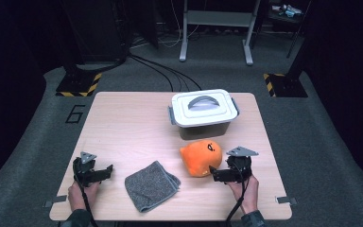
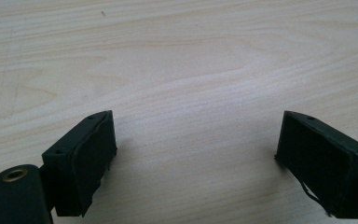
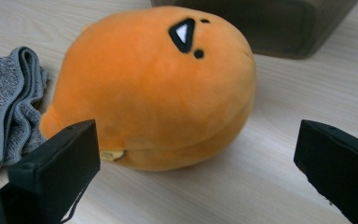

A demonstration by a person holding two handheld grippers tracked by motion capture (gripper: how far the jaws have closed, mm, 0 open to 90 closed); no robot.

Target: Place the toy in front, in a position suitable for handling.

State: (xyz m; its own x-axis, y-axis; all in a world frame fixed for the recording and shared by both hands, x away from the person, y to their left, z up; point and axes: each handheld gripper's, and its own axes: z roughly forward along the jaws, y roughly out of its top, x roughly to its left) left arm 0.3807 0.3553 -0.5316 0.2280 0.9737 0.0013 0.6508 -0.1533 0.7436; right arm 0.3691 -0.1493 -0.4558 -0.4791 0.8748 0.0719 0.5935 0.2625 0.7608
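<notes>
The orange plush toy [image 1: 201, 157] lies on the table [image 1: 123, 123] toward the near right, just in front of the lidded storage box [image 1: 203, 113] and to the right of the folded grey cloth [image 1: 151, 185]. The right gripper [image 1: 216, 173] sits low at the toy's near right side, its jaws spread wide and holding nothing; in the right gripper view the toy [image 3: 154, 88] rests ahead of the jaws rather than between them, which reads as a lined-up approach for a grasp across its soft body. The left gripper [image 1: 105, 172] rests well apart at the near left, jaws also wide open over bare wood, probably parked out of the way.

The far side of the toy is hidden from the right gripper view, and the box [image 3: 270, 23] is cut off at the top edge there. A small tag at the toy's seam is too small to read. Whether the box lid is latched cannot be told.
</notes>
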